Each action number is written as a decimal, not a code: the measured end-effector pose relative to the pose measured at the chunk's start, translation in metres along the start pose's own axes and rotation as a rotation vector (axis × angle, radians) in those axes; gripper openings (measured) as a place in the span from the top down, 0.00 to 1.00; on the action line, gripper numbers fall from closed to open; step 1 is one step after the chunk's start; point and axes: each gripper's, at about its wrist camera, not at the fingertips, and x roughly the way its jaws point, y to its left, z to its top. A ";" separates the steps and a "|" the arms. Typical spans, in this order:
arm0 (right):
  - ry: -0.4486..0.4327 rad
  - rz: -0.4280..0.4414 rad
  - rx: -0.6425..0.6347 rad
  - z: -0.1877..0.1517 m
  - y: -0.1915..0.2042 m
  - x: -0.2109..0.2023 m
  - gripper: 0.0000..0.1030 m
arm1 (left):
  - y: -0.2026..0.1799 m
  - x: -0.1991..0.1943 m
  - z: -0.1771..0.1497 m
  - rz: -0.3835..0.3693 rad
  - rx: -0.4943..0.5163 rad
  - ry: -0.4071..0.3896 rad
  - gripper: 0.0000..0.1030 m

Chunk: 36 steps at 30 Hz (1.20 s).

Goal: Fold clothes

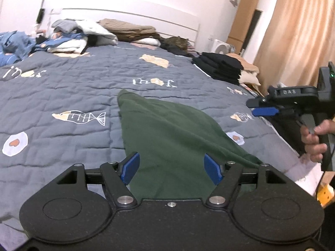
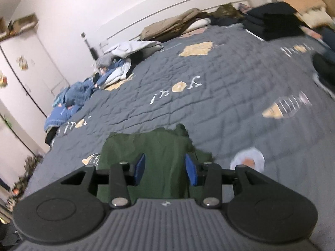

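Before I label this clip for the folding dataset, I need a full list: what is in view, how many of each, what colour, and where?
green garment: one, dark green, flat on the quilt near the fingers
quilt: one, grey-blue with fish and egg prints, covering the bed
black stack: one folded pile, black, far right of the bed
beige clothes: one pile, beige, behind the black stack
tan pile: one, tan and brown, by the headboard
blue heap: one unfolded, blue and white, far left
curtain: one, peach, right wall
left gripper: blue fingers open, nothing held
right gripper: blue fingers open, nothing held
hand: one, on the right gripper's handle
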 end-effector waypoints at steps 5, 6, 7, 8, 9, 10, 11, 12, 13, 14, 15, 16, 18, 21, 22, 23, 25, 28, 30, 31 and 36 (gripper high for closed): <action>0.040 -0.026 -0.078 0.006 0.006 0.030 0.57 | 0.006 0.014 0.000 0.053 -0.031 0.006 0.31; 0.042 -0.018 -0.080 0.004 0.004 0.034 0.55 | 0.007 0.017 -0.001 0.061 -0.034 0.011 0.31; 0.043 -0.011 -0.082 0.002 0.003 0.038 0.53 | 0.007 0.019 -0.001 0.066 -0.034 0.016 0.31; 0.052 -0.015 -0.063 0.000 -0.001 0.043 0.52 | 0.007 0.021 0.000 0.066 -0.036 0.018 0.31; 0.062 -0.025 -0.050 -0.001 -0.005 0.048 0.51 | 0.006 0.023 0.001 0.065 -0.039 0.018 0.31; 0.072 -0.042 -0.044 -0.001 -0.007 0.053 0.50 | 0.006 0.026 0.002 0.063 -0.043 0.017 0.31; 0.084 -0.073 -0.048 0.001 -0.008 0.058 0.49 | 0.005 0.028 0.005 0.058 -0.052 0.018 0.31; 0.096 -0.104 -0.053 0.002 -0.010 0.063 0.49 | 0.005 0.032 0.009 0.051 -0.057 0.019 0.31; 0.101 -0.121 -0.062 0.005 -0.010 0.067 0.49 | 0.005 0.035 0.013 0.044 -0.059 0.019 0.31; 0.098 -0.114 -0.056 0.008 -0.012 0.068 0.49 | 0.004 0.039 0.018 0.040 -0.050 0.021 0.31; 0.094 -0.106 -0.049 0.010 -0.013 0.070 0.49 | 0.002 0.043 0.024 0.037 -0.034 0.020 0.31; 0.090 -0.098 -0.042 0.013 -0.015 0.071 0.49 | 0.000 0.047 0.030 0.034 -0.019 0.017 0.31; 0.091 -0.064 -0.008 0.018 -0.020 0.072 0.49 | 0.000 0.057 0.042 0.014 -0.021 0.011 0.29; 0.107 -0.047 -0.014 0.025 -0.023 0.078 0.48 | 0.002 0.074 0.054 -0.017 -0.039 0.010 0.29; 0.108 -0.047 -0.014 0.025 -0.024 0.079 0.48 | 0.002 0.080 0.056 -0.026 -0.038 0.008 0.29; 0.108 -0.047 -0.013 0.026 -0.025 0.081 0.48 | 0.003 0.085 0.056 -0.037 -0.038 0.007 0.29; 0.112 -0.037 -0.006 0.025 -0.027 0.085 0.48 | 0.007 0.090 0.053 -0.059 -0.047 0.019 0.29; 0.151 -0.008 0.005 0.024 -0.029 0.098 0.48 | 0.014 0.094 0.046 -0.062 -0.042 0.048 0.29; 0.161 0.008 0.009 0.021 -0.028 0.105 0.48 | 0.018 0.094 0.045 -0.047 -0.039 0.051 0.29; 0.158 0.011 0.002 0.021 -0.027 0.107 0.48 | 0.021 0.093 0.045 -0.039 -0.038 0.052 0.29; 0.147 0.022 -0.014 0.020 -0.024 0.118 0.48 | 0.030 0.090 0.048 -0.029 -0.066 0.046 0.29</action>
